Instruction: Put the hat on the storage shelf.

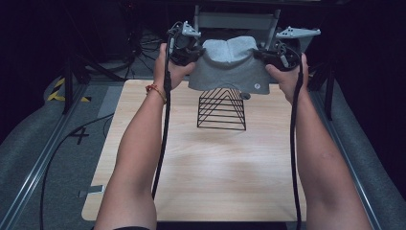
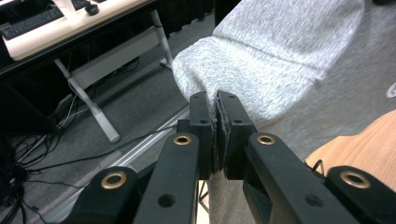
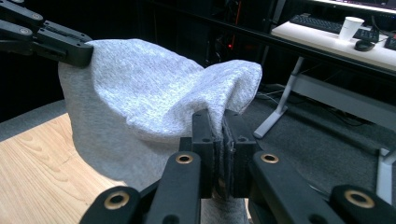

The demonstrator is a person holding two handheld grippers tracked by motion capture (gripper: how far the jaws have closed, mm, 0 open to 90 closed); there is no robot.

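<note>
Your wooden table (image 1: 201,172) spreads out below you, and near its far middle stands the black wire rack (image 1: 221,109), the mark for everything else. The grey garment (image 1: 230,67) hangs just above and behind that rack, stretched between your two tools, its lower hem draping over the rack's top; whether cloth touches wire, I cannot tell. Your left gripper (image 2: 218,122) is up and to the left of the rack, jaws pinched narrow on the garment's left edge. Your right gripper (image 3: 220,140) sits up and to the right of the rack, jaws likewise clamped tight on the opposite edge.
</note>
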